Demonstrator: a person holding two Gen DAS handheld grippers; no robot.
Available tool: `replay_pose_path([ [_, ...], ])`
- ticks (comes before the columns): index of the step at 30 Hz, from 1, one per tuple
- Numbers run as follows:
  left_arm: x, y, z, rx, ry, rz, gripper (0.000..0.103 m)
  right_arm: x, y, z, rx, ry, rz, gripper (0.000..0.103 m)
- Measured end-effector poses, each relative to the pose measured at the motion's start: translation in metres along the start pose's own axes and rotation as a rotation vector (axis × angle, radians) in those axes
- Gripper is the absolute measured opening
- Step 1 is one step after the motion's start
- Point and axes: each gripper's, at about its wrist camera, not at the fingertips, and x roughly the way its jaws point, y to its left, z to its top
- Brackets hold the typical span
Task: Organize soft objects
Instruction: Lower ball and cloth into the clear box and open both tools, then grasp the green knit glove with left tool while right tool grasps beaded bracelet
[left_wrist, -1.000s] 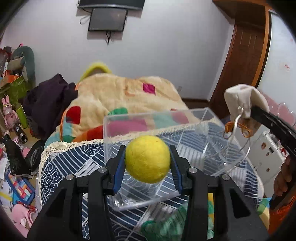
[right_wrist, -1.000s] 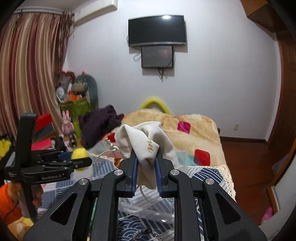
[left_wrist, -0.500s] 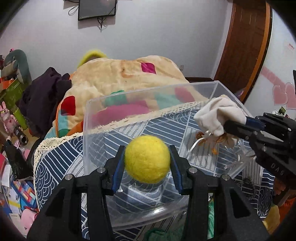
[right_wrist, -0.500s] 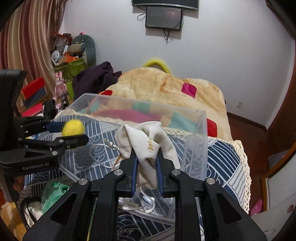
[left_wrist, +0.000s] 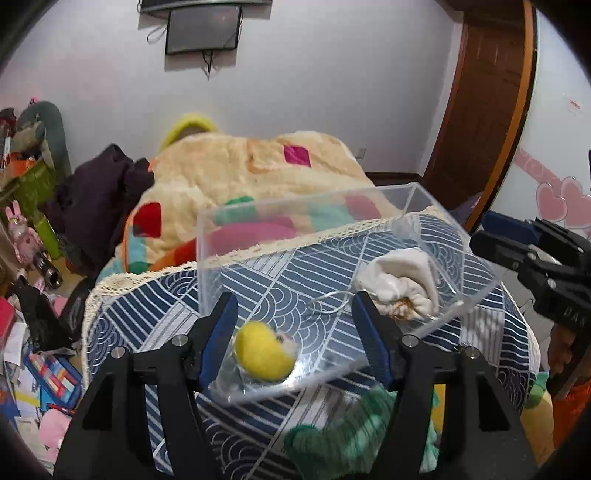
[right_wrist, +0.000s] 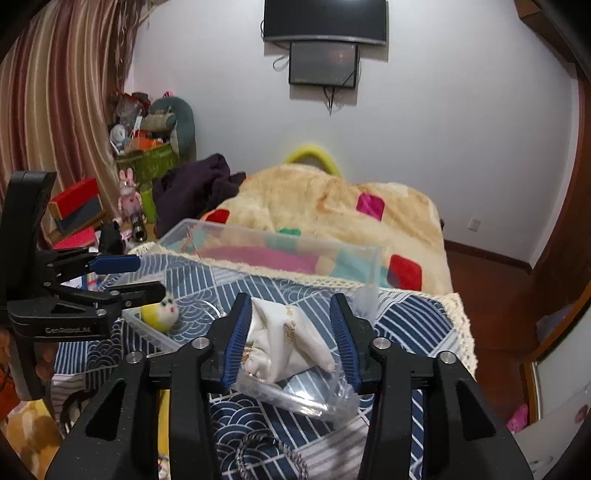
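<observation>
Yellow ball (left_wrist: 263, 356) lying loose on the floor of the clear box (left_wrist: 280, 212), lower centre of the left wrist frame, small white face (right_wrist: 169, 305) showing in the right wrist frame at middle left. Not gripped by anything. White pouch (left_wrist: 402, 286) resting in the same box toward the right of the left wrist frame, thin cord (left_wrist: 328, 304) trailing from it across the box floor; seen again low in the centre of the right wrist frame (right_wrist: 291, 339).

Left gripper (left_wrist: 301, 332) spread wide, blue pads either side of the ball without touching it. Right gripper (right_wrist: 290, 338) likewise spread, pads flanking the pouch, nothing pinched.

Box sitting on a blue patterned cloth (left_wrist: 155, 306) with a lace edge. Green knitted thing (left_wrist: 343, 435) on the cloth just below the box, bottom of the left wrist frame. Beyond, a cream blanket (left_wrist: 236, 173) with coloured squares, dark clothing (left_wrist: 99, 199) at its left, screen (right_wrist: 324, 68) on the wall at top.
</observation>
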Motion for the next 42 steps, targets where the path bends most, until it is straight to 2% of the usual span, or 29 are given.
replay_pose_path([
  [4, -0.026, -0.008, -0.008, 0.035, -0.038, 0.002, 0.071, -0.018, 0.004, -0.004, -0.002, -0.032, 0.004, 0.045],
  [8, -0.044, -0.019, -0.024, 0.074, -0.043, -0.018, 0.071, -0.031, 0.009, -0.017, -0.012, -0.049, 0.001, 0.055],
  [13, -0.046, -0.029, -0.046, 0.063, -0.004, -0.093, 0.071, -0.036, 0.016, -0.039, -0.045, -0.022, -0.006, 0.058],
  [17, -0.033, -0.034, -0.061, 0.057, 0.041, -0.110, 0.071, -0.033, 0.018, -0.056, -0.057, 0.024, 0.005, 0.060],
  [22, -0.021, -0.032, -0.077, 0.062, 0.070, -0.035, 0.071, -0.020, 0.023, -0.076, -0.071, 0.087, 0.005, 0.060],
  [27, -0.013, -0.016, -0.088, 0.030, 0.102, 0.006, 0.071, -0.007, 0.014, -0.098, -0.041, 0.144, 0.003, 0.060],
  [32, -0.005, -0.008, -0.097, 0.024, 0.123, 0.008, 0.068, 0.006, 0.003, -0.111, -0.008, 0.193, 0.008, 0.060],
  [34, -0.002, -0.008, -0.098, 0.026, 0.128, -0.004, 0.057, 0.007, 0.001, -0.113, -0.003, 0.196, 0.015, 0.056],
  [38, -0.001, -0.009, -0.101, 0.038, 0.119, -0.024, 0.047, 0.003, -0.001, -0.112, 0.002, 0.185, 0.037, 0.036],
  [42, -0.001, -0.008, -0.105, 0.049, 0.118, -0.023, 0.030, 0.001, -0.002, -0.114, 0.004, 0.181, 0.047, 0.019],
])
